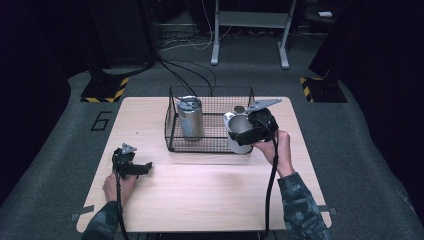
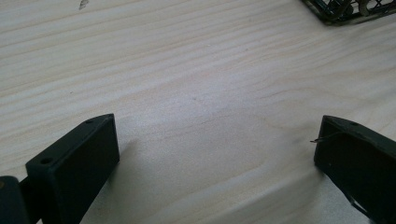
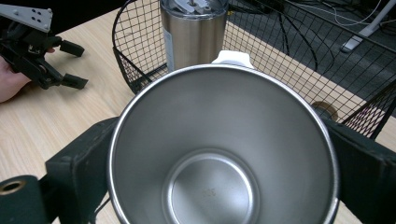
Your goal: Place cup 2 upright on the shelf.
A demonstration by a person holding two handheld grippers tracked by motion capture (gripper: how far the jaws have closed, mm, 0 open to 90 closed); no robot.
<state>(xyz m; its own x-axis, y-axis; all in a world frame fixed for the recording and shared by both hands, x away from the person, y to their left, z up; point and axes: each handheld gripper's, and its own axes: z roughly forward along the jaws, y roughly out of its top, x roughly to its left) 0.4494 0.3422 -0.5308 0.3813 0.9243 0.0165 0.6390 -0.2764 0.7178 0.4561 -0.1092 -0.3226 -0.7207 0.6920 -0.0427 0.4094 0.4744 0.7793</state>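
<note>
A steel-lined cup (image 1: 239, 132) with a white outside is clamped between the jaws of my right gripper (image 1: 252, 129), at the right front corner of the wire basket (image 1: 210, 89). The right gripper view looks straight into the empty cup (image 3: 210, 186), with a black jaw pressed against each side of it. A lidded steel tumbler (image 1: 190, 118) stands upright in the left part of the basket. My left gripper (image 1: 145, 168) rests on the table's left side, open with nothing between its jaws (image 2: 217, 140).
The black wire basket (image 3: 135, 70) with the tumbler (image 3: 194, 35) lies just beyond the cup. A round hole (image 3: 324, 109) is set in the wooden table (image 1: 200, 195). Cables run across the floor behind the table. The left gripper (image 3: 77, 65) shows far off.
</note>
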